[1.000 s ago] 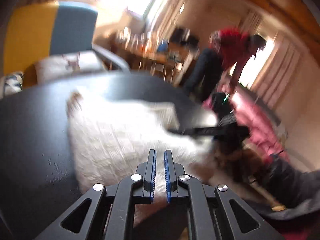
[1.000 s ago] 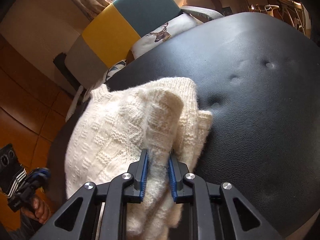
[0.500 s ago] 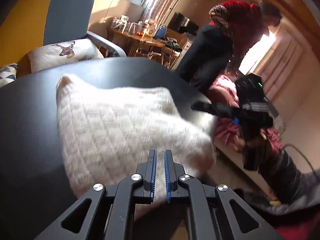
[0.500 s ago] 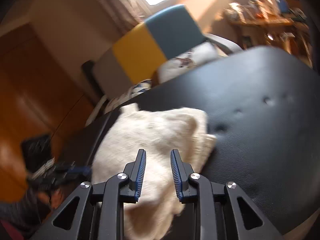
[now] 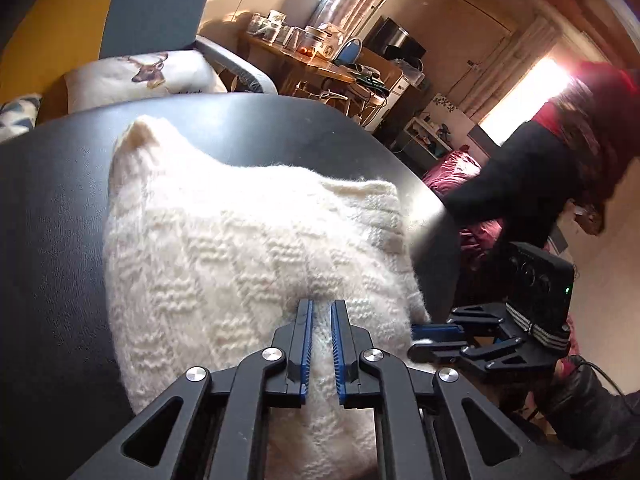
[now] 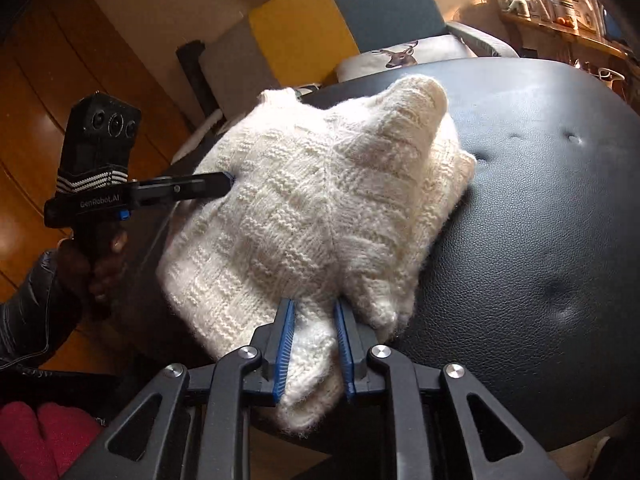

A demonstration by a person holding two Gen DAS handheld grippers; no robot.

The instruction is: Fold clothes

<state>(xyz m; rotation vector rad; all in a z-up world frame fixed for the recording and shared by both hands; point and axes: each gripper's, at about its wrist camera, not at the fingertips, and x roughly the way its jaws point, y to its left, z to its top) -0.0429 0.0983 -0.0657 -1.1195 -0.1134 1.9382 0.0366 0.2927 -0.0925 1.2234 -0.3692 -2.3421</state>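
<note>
Gripping again: right tongs [image 6: 314, 308], sweater [image 6: 320, 184]

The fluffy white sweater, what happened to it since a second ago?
The right hand-held gripper let go for a moment, then pinched the white knit sweater again near its edge. The left hand-held gripper kept its grip. The sweater stayed bunched on the black cushion.

free: bare black leather bench top [image 6: 540, 208] right of cream knitted sweater [image 6: 320, 200] | blocked: left tool [image 6: 224, 182] at sweater's left edge; yellow-and-blue armchair [image 6: 340, 12] behind bench
</note>
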